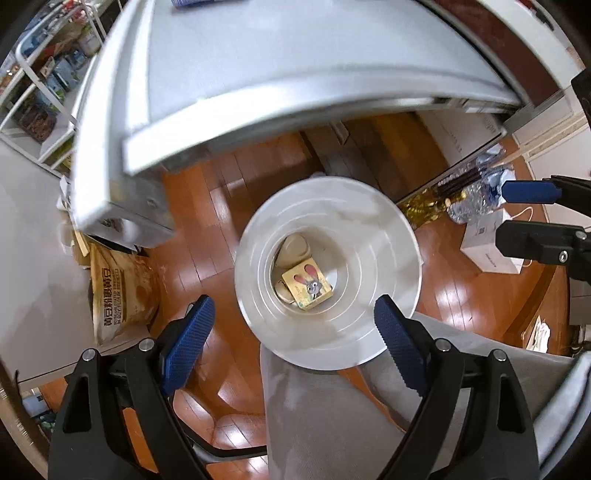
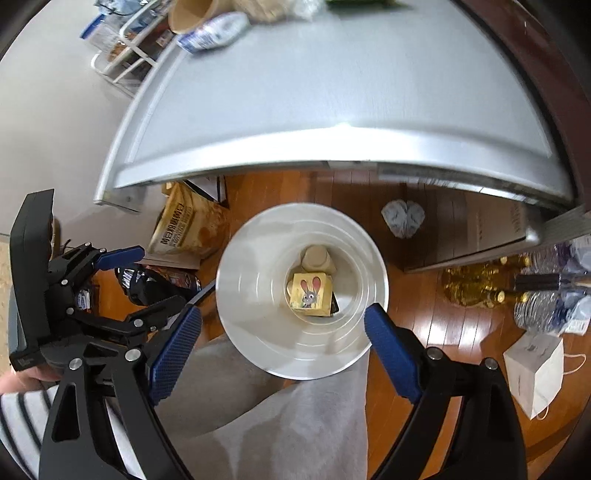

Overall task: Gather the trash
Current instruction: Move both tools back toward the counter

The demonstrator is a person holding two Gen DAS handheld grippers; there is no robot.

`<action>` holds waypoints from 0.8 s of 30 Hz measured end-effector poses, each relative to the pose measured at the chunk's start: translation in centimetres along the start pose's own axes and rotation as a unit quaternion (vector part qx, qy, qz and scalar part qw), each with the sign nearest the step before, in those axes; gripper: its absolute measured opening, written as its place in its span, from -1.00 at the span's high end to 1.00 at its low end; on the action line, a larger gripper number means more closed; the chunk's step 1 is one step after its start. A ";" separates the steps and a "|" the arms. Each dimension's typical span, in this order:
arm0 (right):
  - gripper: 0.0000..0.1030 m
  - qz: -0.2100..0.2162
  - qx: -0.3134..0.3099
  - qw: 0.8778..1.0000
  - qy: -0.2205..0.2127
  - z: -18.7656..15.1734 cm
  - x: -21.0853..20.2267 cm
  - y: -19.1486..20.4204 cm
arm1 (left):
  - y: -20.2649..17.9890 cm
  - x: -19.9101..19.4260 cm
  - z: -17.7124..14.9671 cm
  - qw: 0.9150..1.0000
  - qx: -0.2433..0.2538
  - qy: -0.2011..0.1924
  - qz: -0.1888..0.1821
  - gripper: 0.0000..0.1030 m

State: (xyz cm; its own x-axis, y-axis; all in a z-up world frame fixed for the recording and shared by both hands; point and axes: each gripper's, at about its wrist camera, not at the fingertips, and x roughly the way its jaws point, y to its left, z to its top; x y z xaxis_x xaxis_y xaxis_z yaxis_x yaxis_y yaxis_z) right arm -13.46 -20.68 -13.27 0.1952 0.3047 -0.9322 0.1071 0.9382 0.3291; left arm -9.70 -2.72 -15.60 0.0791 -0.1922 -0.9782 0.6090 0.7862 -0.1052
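Trash sits at the bottom of a white bin (image 1: pixel 328 273) on the wooden floor (image 1: pixel 221 206). A yellow box with a grey rabbit on it (image 1: pixel 308 288) lies on top. Under it are some tan, rounded things (image 1: pixel 293 247); what they are is hard to tell.

Both grippers point down at the bin from above. The left gripper (image 1: pixel 293 345) has its blue pads wide apart, and nothing is between them. The right gripper (image 2: pixel 284 350) is spread wide too, with nothing in it. Seen from the right wrist, the left gripper is off at the left edge, and a hand (image 2: pixel 14 380) with a striped sleeve (image 2: pixel 18 417) holds it.

A grey trouser leg (image 2: pixel 295 424) is just beside the near edge of the bin.

A grey metal table (image 2: pixel 332 110) stands past the bin. At its far end are a brown paper cup lying on its side (image 2: pixel 192 14) and a crushed blue and white bottle (image 2: pixel 214 31).

On the floor left of the bin, a tan bag with writing (image 2: pixel 184 229) leans near the table leg. A crumpled grey wad (image 2: pixel 402 218) lies on the floor under the table edge. To the right are clear plastic bottles (image 2: pixel 543 310), something shiny and gold (image 2: pixel 469 288), and a white paper bag with string handles (image 2: pixel 535 369).
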 end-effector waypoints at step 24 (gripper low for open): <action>-0.92 -0.116 -0.096 0.930 -0.334 12.5 -15.4 5.6 | 8.2 -15.5 13.1 0.951 -0.133 -0.280 -0.003 -0.97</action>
State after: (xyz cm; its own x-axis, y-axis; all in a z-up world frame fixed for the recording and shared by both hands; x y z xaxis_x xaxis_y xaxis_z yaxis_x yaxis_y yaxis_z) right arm -3.72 -22.21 4.77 0.7582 -0.0203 -0.6518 0.0592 0.9975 0.0378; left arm 4.38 -1.01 1.07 0.5290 -0.4204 -0.7371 0.3960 0.8906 -0.2238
